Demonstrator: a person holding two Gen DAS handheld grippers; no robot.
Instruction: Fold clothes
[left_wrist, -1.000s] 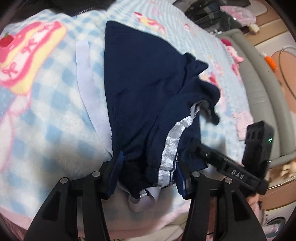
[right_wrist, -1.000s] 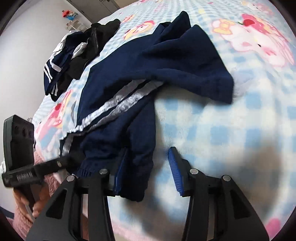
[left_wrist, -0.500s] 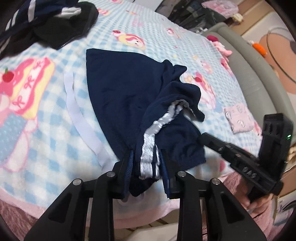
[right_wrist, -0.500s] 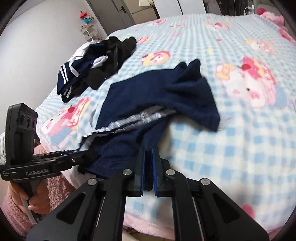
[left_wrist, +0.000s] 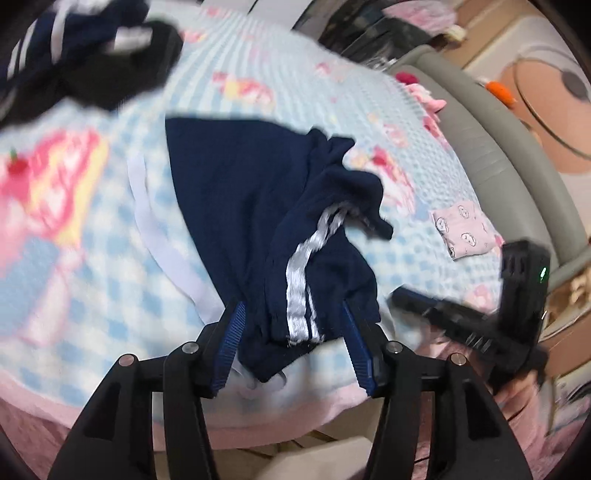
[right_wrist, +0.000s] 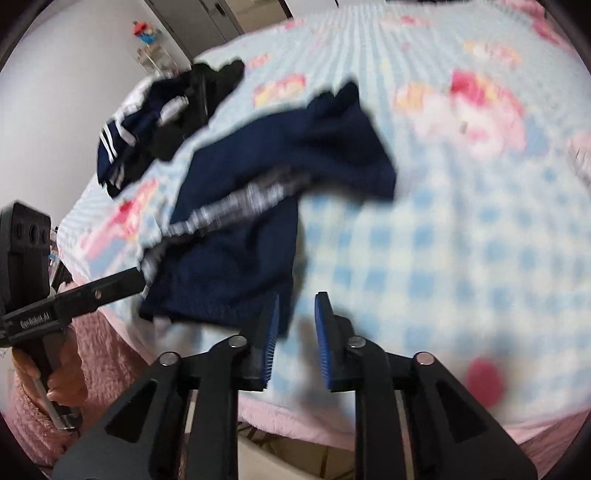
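Soft, light navy trousers (left_wrist: 240, 206) lie limp, their cuff between the opening left gripper (left_wrist: 295, 347), unpinched; the right gripper (right_wrist: 295, 339), also opening, is empty. Best gripped at the hem.

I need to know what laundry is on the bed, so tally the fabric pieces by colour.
Navy with silver stripe: 1, the navy garment between the grippers.
Dark pile, navy and black mixed: 1 pile of dark clothes; pieces inside cannot be separated.
Pink: 1 folded pink printed cloth.
White: 1 white strip.
Total: 4.
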